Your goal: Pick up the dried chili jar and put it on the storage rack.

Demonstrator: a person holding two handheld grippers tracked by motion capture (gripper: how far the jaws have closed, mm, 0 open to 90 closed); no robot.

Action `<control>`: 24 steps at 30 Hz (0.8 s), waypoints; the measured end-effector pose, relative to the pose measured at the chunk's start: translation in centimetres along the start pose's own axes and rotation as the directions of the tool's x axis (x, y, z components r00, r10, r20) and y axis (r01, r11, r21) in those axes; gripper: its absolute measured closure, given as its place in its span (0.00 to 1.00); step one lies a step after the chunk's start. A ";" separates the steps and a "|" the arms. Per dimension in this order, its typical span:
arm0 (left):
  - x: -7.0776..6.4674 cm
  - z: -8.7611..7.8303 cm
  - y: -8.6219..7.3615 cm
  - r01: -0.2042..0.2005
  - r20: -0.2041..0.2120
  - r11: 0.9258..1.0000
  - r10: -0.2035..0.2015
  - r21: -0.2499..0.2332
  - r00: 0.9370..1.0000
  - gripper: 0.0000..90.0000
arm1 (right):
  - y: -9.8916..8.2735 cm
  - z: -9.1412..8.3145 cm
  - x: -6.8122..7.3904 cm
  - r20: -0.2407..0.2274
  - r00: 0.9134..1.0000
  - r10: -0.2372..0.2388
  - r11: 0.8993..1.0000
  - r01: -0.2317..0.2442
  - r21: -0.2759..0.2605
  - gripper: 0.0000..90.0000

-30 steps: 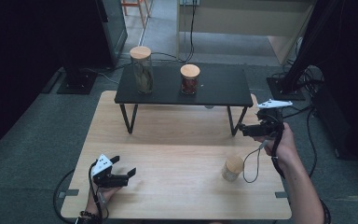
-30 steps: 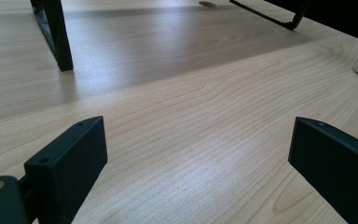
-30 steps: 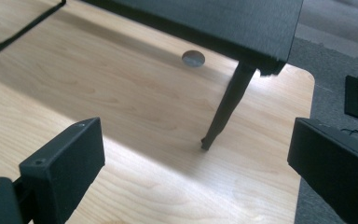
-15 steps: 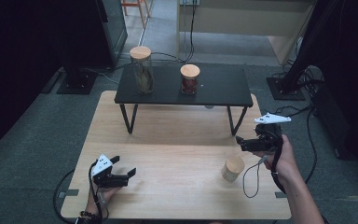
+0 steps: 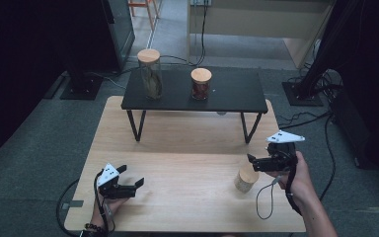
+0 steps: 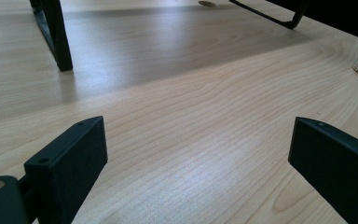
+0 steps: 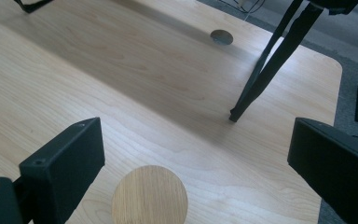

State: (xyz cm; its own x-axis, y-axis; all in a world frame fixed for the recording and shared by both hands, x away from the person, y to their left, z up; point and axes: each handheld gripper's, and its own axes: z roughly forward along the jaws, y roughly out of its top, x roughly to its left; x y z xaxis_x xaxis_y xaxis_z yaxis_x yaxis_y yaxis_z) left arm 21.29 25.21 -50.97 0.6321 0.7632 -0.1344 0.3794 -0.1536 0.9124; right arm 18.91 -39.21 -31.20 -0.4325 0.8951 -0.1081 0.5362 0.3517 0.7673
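Above wooden-lidded jar (image 5: pixel 246 178), right hand-held gripper (image 5: pixel 250 159) now lower, closer, jaws spread, empty

No text, label, brand, number or sign can be read anywhere in these views: none on the lidded jars, the black shelf, the wooden desk or the grippers.

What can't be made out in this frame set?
- Short wooden-lidded jar: right gripper view's bottom edge cuts off its body, so contents unreadable; high view too small.
- Tall glass jar and red-filled jar on the black shelf: contents too small, high view.
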 end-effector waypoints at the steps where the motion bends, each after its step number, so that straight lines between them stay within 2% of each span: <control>1: 0.0 0.0 0.0 0.001 0.000 1.000 -0.001 -0.001 1.000 0.05 | -0.1 0.0 0.1 0.001 1.000 0.000 1.000 0.000 0.001 0.04; 24: 0.0 0.0 0.0 0.002 -0.001 1.000 -0.002 -0.002 1.000 0.05 | -3.7 1.5 1.0 -0.007 1.000 -0.004 0.999 0.004 0.039 0.04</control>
State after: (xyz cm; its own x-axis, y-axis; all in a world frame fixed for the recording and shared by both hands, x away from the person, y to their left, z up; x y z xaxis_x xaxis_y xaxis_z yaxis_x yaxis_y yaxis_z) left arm 21.23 25.21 -50.98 0.6302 0.7644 -0.1360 0.3797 -0.1507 0.9127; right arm 17.59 -39.17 -35.09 -0.4397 0.8918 -0.1068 0.5623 0.3661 0.7414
